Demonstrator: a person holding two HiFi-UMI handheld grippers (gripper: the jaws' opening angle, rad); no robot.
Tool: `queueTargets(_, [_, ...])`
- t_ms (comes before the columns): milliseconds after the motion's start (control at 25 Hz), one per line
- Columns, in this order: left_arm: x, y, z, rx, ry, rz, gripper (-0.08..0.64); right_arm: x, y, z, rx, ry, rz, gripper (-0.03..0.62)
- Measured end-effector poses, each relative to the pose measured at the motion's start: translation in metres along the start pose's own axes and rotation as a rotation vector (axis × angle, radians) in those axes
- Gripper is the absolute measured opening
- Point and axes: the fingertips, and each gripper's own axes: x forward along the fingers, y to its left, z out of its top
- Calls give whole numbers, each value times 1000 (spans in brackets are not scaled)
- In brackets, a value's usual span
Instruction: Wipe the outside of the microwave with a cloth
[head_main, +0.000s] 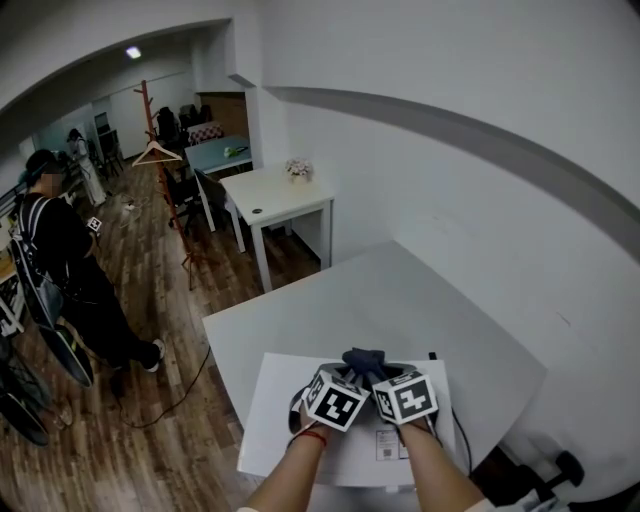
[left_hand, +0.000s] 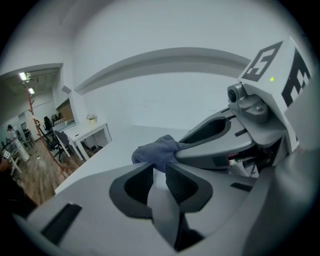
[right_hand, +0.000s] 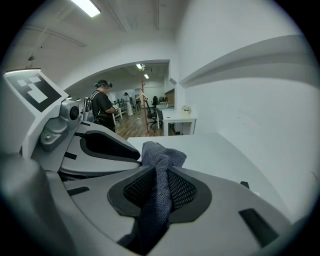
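A dark blue cloth (head_main: 365, 358) is bunched over the top of the white microwave (head_main: 285, 420), which stands on a white table (head_main: 400, 290). Both grippers are side by side above the microwave's top. In the right gripper view the cloth (right_hand: 159, 165) runs down between the pads, with my right gripper (right_hand: 160, 171) shut on it. In the left gripper view the cloth (left_hand: 156, 150) bulges just past the tips, and my left gripper (left_hand: 159, 167) nips its near edge there. In the head view the marker cubes hide the jaws of the left gripper (head_main: 347, 376) and the right gripper (head_main: 388, 376).
A white wall (head_main: 480, 180) runs close along the table's right and far sides. A black cable (head_main: 434, 358) leaves the microwave's back right. To the left are a wooden floor, a standing person (head_main: 60, 270), a coat stand (head_main: 165, 150) and a small white table (head_main: 275, 195).
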Motion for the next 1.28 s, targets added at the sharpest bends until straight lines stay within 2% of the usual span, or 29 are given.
queueTargets(400, [-59, 96, -55, -80, 48, 156, 74, 56, 99, 41, -118, 12, 139, 86])
queueTargets(640, [-81, 133, -85, -116, 74, 223, 74, 82, 146, 59, -230, -1, 253, 86])
queueTargets(880, [-105, 139, -102, -145, 58, 262, 80, 81, 185, 56, -314, 11, 371, 87])
queueTargets(1280, [-148, 113, -120, -147, 43, 260, 81, 57, 230, 36, -389, 62, 501, 86])
